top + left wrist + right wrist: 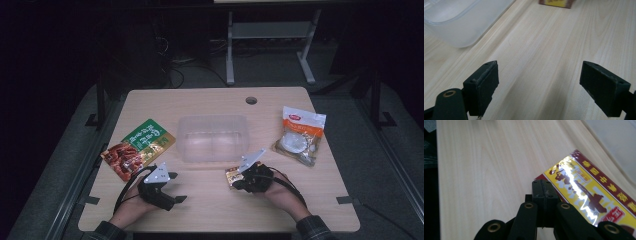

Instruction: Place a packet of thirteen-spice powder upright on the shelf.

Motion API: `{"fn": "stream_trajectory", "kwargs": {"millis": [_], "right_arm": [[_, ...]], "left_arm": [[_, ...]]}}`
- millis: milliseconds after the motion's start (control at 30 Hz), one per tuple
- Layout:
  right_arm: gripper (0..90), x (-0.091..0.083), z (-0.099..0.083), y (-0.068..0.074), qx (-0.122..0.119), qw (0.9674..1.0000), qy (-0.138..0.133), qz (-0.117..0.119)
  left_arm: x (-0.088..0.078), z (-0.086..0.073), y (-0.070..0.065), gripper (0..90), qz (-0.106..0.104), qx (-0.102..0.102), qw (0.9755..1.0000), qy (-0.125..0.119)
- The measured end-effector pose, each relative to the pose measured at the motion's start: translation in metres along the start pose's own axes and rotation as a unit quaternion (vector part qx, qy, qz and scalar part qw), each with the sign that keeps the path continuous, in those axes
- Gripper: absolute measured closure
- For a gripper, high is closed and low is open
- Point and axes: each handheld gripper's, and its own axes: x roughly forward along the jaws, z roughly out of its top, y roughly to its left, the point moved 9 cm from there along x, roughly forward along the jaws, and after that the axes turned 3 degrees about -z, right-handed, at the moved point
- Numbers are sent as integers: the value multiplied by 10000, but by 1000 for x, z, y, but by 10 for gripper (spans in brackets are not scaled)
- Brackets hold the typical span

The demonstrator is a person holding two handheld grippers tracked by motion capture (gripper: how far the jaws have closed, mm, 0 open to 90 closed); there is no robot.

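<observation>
A small yellow and dark-red snack packet (231, 176) lies on the wooden table (210, 210) just in front of the clear plastic container (214, 137). My right gripper (241, 181) is shut, its jaws pressed together at the packet's near corner (584, 187); the packet runs off to the right under the gripper (542, 188), and I cannot tell whether its edge is pinched. My left gripper (176, 187) is open above bare wood, with nothing between its fingers (482, 86). The left gripper view has the container (456, 22) at top left and the packet (555, 3) at the top edge.
A green and red food packet (139, 148) lies at the table's left, and a white and orange bag (300, 135) at its right. A round cable hole (251, 100) sits near the far edge. Beyond the table are a dark floor and a desk frame (270, 45).
</observation>
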Motion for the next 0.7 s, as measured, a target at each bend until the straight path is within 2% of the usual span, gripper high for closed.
{"fn": "stream_trajectory", "kwargs": {"millis": [67,133,200,233,267,300,333,500,567,700], "right_arm": [[900,2,3,-2,-40,10000,-18,-7],[900,-4,7,-2,6,9999,-143,29],[900,-10,7,-4,93,9998,-193,-16],[900,-15,6,-8,126,9996,-235,-117],[900,-28,3,-21,474,9976,-409,-306],[900,-28,3,-21,474,9976,-409,-306],[900,-36,-3,-38,660,9952,-492,-536],[900,-48,-22,-73,1155,9865,-552,-1026],[900,-48,-30,-82,1327,9840,-468,-1093],[900,-43,-41,-89,1471,9824,-298,-1115]], "left_arm": [[0,0,0,151,0,9,10000,5],[-1,0,-2,151,-19,16,10000,9],[-1,-1,-2,151,-18,53,10000,31],[-1,0,-2,151,-23,25,10000,5],[-1,0,-1,151,-13,24,10000,14],[-1,0,-1,151,-13,24,10000,14],[0,0,-1,151,-7,28,10000,13],[2,1,-2,151,-20,39,10000,-6],[2,0,-2,151,-24,51,10000,25],[1,1,-3,151,-31,52,10000,-7]]}}
